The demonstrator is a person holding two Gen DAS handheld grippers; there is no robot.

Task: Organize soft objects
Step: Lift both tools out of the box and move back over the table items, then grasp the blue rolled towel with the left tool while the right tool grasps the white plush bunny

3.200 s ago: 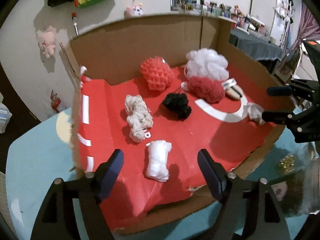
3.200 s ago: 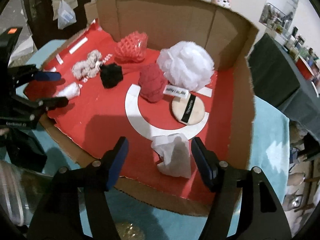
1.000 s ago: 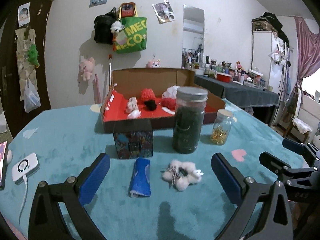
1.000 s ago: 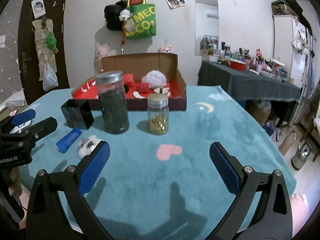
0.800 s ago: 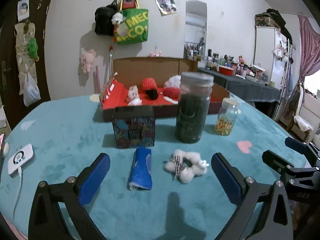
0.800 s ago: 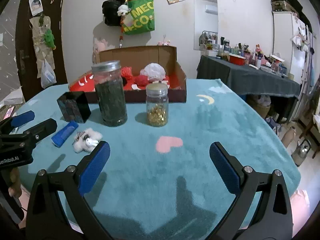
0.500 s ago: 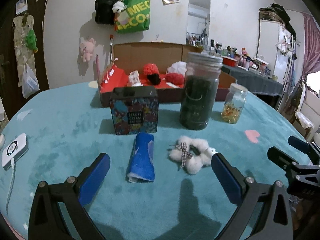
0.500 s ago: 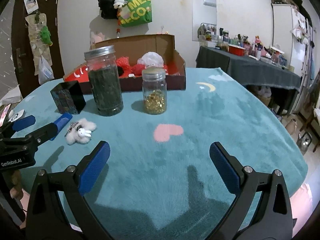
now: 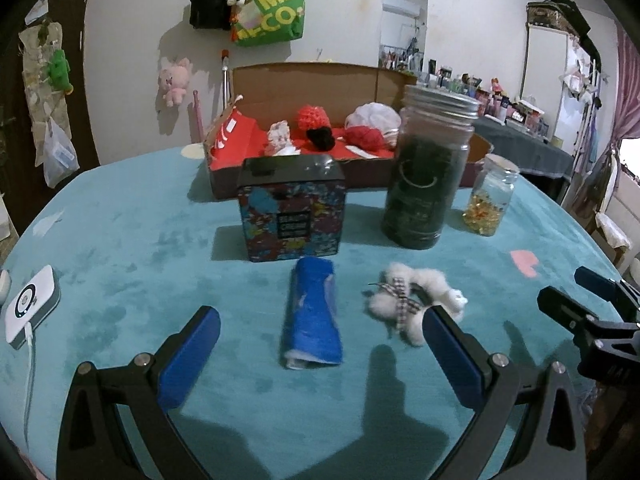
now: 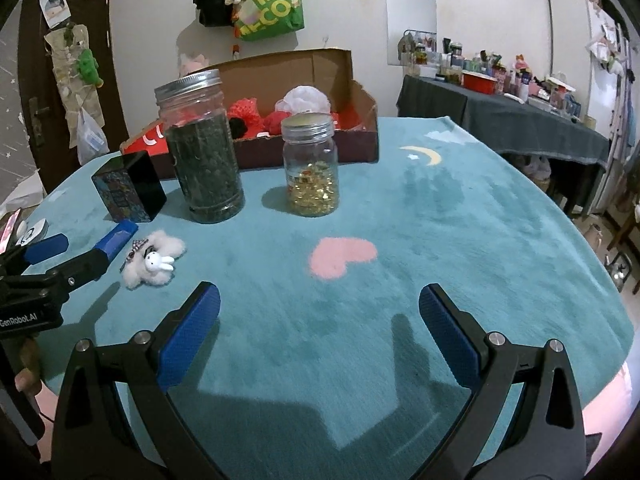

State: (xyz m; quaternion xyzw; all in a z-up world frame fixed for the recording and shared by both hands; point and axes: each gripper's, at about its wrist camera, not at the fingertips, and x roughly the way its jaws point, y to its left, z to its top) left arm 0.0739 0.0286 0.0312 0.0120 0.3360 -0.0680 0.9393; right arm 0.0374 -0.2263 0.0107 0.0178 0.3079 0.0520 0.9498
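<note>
Box (image 9: 304, 80): we've several soft bits in, 12 o'clock.
Left out: blue roll (image 9: 313, 314), fluffy scrunchie (image 9: 412, 300).
Left gripper (image 9: 320, 354): jaws apart, empty.
Right gripper (image 10: 318, 338): apart, empty.

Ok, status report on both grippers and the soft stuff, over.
Both hand-held grippers open, empty: left, right. Rolled blue cloth and white fluffy bunny scrunchie on the teal table ahead of left. Nothing blocking.

tall jar (image 9: 428, 168): metal lid, dark green fill, upright on the teal tablecloth (image 10: 460, 216)
small jar (image 10: 311, 165): just beside the tall one, golden bits inside
patterned tin (image 9: 291, 213): black lid, in front of the box
white device (image 9: 32, 305): cabled, near the table edge
green bag (image 9: 269, 9): hanging on the wall
</note>
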